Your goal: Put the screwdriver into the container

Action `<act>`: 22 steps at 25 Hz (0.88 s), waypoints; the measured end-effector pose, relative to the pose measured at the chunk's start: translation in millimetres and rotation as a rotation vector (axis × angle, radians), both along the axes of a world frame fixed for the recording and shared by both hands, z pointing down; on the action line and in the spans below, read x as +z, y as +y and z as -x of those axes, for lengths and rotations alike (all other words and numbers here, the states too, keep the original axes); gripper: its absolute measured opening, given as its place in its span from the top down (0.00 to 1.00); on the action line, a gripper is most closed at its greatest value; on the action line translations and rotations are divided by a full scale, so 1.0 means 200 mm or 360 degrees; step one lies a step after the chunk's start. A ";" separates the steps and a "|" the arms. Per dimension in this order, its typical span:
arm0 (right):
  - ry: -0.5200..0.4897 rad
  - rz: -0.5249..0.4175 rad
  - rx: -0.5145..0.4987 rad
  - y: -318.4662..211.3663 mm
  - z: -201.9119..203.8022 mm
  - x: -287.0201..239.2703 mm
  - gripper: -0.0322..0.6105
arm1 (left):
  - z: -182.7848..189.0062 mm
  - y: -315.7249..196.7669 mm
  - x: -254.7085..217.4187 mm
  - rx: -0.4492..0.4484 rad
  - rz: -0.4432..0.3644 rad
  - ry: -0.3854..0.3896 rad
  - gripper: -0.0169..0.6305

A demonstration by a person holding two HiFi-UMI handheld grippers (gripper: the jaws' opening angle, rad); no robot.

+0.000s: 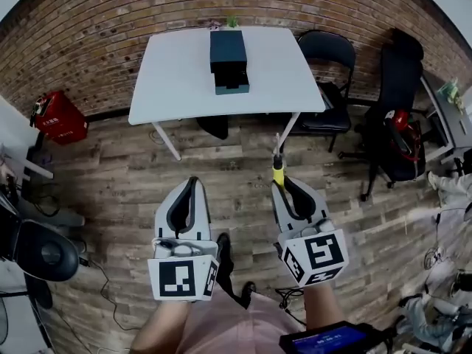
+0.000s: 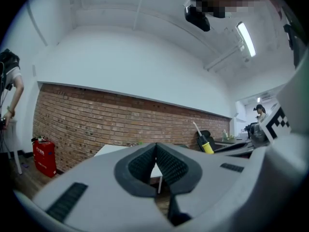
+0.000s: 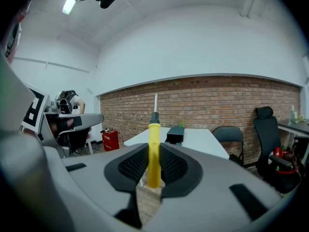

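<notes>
The yellow-handled screwdriver point(image 3: 154, 146) is clamped between the pads of the right tongs point(image 1: 289, 188), its shaft projecting past their tips toward the dark container point(image 1: 228, 59) set on the white tabletop point(image 1: 171, 76) well ahead, while the left tongs point(image 2: 156, 153) are pressed together on nothing.

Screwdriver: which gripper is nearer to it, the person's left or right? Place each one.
Right. The right gripper is shut on the screwdriver, at its yellow handle; the left gripper, shut and empty, is apart to its left.
</notes>
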State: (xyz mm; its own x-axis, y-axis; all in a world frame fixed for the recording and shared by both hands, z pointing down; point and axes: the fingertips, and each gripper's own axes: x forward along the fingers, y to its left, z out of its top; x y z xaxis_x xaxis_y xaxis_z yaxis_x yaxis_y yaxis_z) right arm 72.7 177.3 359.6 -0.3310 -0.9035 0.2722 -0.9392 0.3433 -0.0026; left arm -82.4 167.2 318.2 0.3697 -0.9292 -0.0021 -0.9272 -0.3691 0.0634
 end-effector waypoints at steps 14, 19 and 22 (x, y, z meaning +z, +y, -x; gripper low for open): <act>0.0075 -0.0041 0.0136 -0.59 0.05 -0.17 0.84 | 0.14 -0.65 -0.15 0.0075 -0.0064 0.0002 0.96; 0.0083 -0.0034 0.0159 -0.70 0.02 -0.15 0.84 | 0.13 -0.76 -0.09 0.0089 -0.0032 -0.0008 0.96; 0.0079 -0.0028 0.0174 -0.77 -0.01 -0.13 0.84 | 0.09 -0.83 -0.06 0.0109 -0.0024 -0.0024 0.96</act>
